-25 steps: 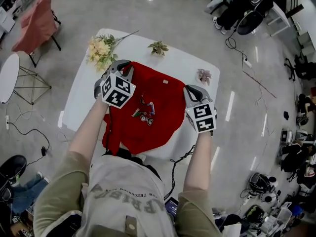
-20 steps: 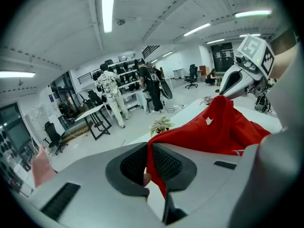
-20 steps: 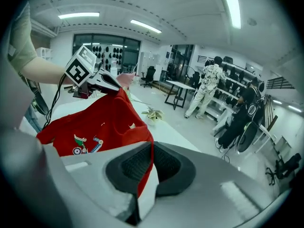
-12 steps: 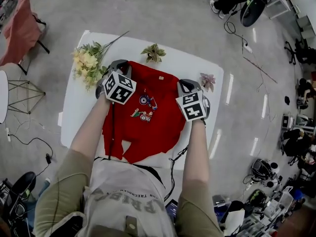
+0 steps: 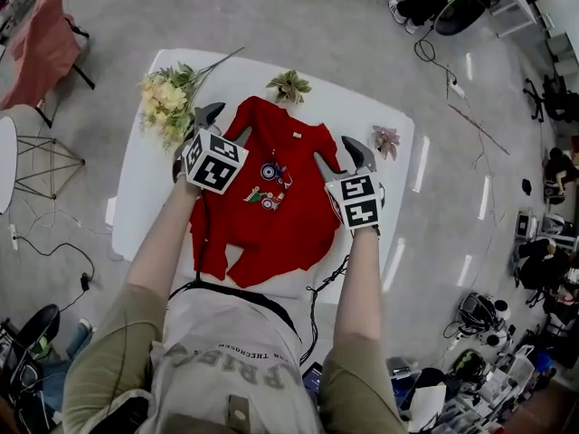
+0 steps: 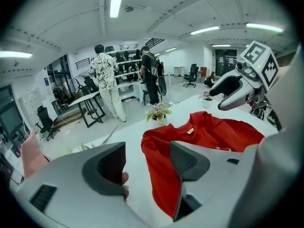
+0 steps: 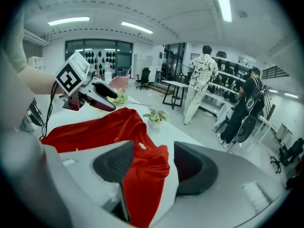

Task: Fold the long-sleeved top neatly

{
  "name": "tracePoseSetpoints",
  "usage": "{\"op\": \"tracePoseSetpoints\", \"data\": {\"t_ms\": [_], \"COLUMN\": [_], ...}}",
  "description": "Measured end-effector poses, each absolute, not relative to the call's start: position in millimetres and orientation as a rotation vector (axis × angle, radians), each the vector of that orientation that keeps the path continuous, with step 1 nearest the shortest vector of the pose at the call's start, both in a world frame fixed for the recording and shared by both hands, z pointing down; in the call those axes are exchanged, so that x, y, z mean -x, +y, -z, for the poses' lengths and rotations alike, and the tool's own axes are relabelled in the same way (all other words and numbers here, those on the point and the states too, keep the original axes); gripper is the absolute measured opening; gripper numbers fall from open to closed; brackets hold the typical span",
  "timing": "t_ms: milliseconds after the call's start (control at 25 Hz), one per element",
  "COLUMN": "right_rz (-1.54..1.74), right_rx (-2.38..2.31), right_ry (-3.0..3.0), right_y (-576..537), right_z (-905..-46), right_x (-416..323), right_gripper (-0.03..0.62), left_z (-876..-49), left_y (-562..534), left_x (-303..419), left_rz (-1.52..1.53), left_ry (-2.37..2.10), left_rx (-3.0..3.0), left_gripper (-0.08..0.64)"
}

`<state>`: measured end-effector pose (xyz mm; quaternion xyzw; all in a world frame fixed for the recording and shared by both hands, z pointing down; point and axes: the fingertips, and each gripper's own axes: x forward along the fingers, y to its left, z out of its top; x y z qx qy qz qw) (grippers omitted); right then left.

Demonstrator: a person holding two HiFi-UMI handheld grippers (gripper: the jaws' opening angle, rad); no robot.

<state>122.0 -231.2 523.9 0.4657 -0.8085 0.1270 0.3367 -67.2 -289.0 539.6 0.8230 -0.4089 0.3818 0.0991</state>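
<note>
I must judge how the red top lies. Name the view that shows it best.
The head view: almost the whole red top lies spread on the white table, seen from above. The two gripper views show only its shoulder end, low and partly behind the jaws.

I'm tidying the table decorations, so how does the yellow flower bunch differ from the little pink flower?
The yellow flower bunch is large, with a long stem, left of the red top; the pink flower is small, right of it. Both lie on the white table, apart from the top.
</note>
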Motion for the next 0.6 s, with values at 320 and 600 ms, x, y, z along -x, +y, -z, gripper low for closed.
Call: {"op": "tracePoseSetpoints", "data": {"t_ms": [320, 600], "right_rz": [-0.298, -0.364], "right_rx": [-1.177, -1.014], "right_ry": [-2.175, -2.129], "right_y": [-95, 46], "right_z": [-504, -555], "right_x": [-116, -115], "right_gripper": [0.252, 0.252], "left_z": [-515, -565], "left_y": [-162, -31], "left_x": [109, 158], "left_rz": [-1.102, -1.239], "left_ry": [-1.235, -1.238], "left_rx": [-2.417, -2.253], "left_gripper": [0.279, 0.279]}}
